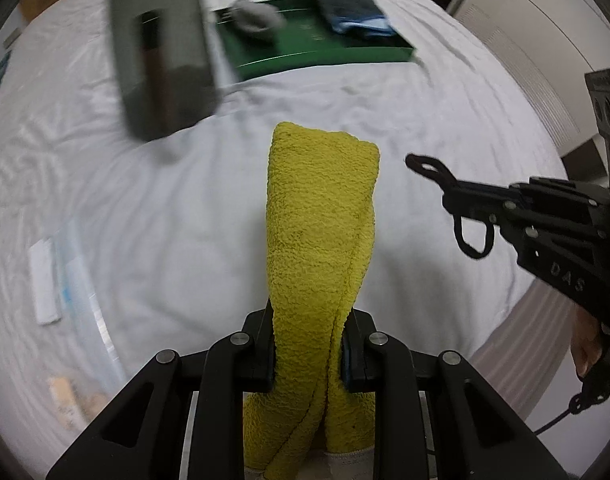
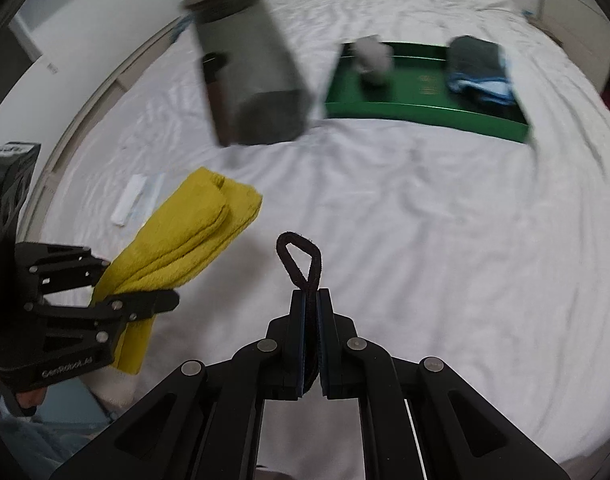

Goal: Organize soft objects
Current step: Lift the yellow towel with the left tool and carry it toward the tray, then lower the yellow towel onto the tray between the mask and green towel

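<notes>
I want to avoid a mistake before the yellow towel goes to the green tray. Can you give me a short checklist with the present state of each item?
1. Yellow towel gripped: ok, the left gripper is shut on it and the folded towel hangs out between the fingers.
2. Right gripper free to help: not ok, it is shut on a black loop.
3. Room on the green tray: ok, bare green shows between the grey item and the folded dark and blue cloth.
4. Path to the tray: cannot tell, a grey container stands near it, blurred.
5. Bed sheet ahead: ok, only wrinkles there.
</notes>
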{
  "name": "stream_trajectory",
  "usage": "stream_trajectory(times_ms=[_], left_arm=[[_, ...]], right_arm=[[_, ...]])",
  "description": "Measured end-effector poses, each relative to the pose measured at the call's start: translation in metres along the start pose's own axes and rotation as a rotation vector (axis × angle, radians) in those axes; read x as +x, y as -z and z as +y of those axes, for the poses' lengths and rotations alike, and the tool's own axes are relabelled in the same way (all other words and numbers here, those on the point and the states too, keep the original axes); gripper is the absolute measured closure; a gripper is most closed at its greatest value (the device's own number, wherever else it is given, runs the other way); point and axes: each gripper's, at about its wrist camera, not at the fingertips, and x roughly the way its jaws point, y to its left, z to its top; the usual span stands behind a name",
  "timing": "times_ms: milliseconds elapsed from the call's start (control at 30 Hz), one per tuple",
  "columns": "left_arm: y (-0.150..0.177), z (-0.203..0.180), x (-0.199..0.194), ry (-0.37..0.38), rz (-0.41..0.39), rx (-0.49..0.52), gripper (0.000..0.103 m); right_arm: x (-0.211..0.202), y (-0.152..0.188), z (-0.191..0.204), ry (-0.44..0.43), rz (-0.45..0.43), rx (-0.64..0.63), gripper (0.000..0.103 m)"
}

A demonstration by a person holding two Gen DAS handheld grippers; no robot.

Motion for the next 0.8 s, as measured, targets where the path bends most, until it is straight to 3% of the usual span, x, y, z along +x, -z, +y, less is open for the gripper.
stream_trajectory(times_ms=[233,500,800], left_arm=[[-0.036,-0.046,0.009,0.034,-0.012,0.035,0.083],[-0.079,-0.069,0.023,0.040,-0.026,0.055,0.083],[-0.144,-0.067,0.035,0.039,-0.100,-0.015,0.083]], right_arm=[[-0.036,-0.006,-0.059,0.088,-0.038,0.056,0.098],[-0.064,-0.012,-0.105,0.155,-0.060,0.100,0.098],[-0.063,-0.063,-0.135,0.219,-0.126,0.100,0.098]])
